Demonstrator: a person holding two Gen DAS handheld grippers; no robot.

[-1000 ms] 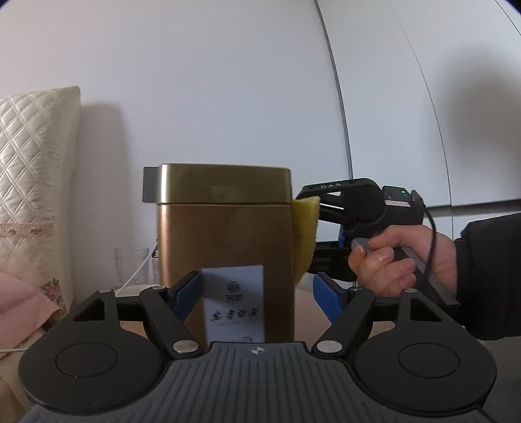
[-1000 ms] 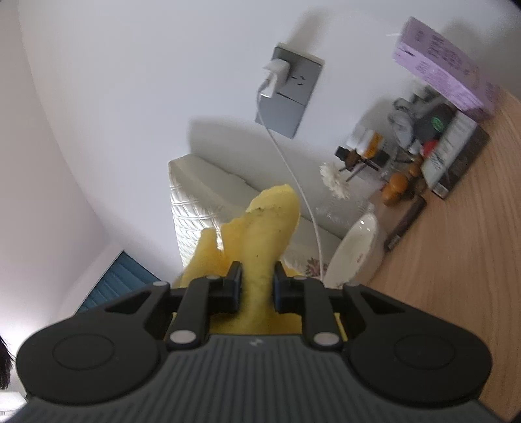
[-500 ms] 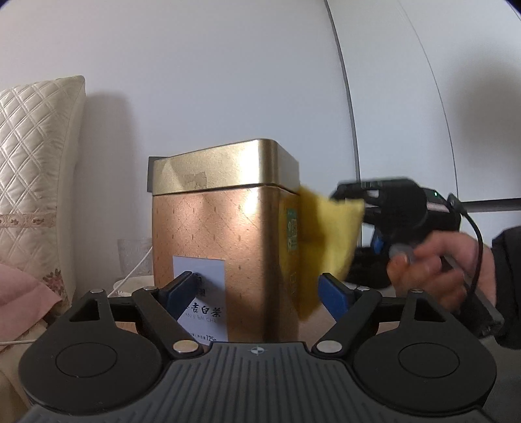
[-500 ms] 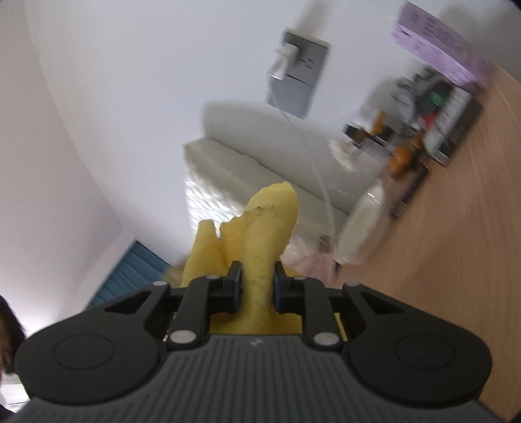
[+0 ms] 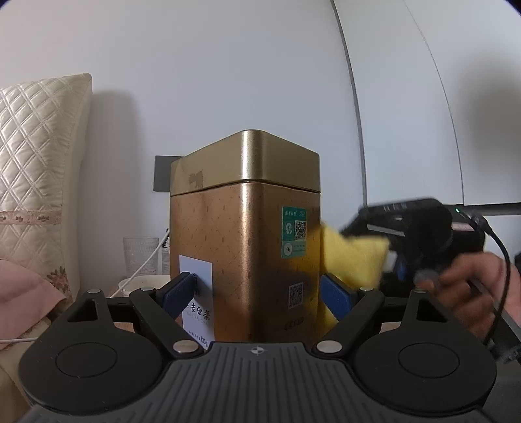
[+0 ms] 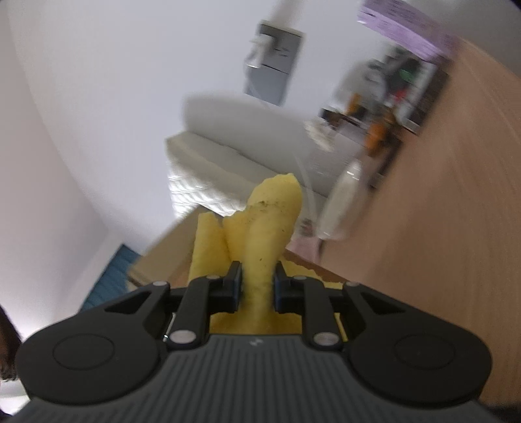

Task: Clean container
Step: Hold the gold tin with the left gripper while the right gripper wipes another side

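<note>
A bedroom in a home. Cream quilted headboard (image 5: 39, 156) at the left against a plain white wall (image 5: 211, 65), with pink bedding (image 5: 22, 293) below it. Beside the bed, a wooden bedside surface (image 6: 439, 211) crowded with household things: a ribbed drinking glass (image 5: 140, 253), a white bowl (image 6: 342, 208), a purple box (image 6: 407, 19), small bottles and oddments, blurred. Grey wall socket (image 6: 273, 61) above, with a white charger plugged in and its cable (image 5: 148, 260) trailing down.
</note>
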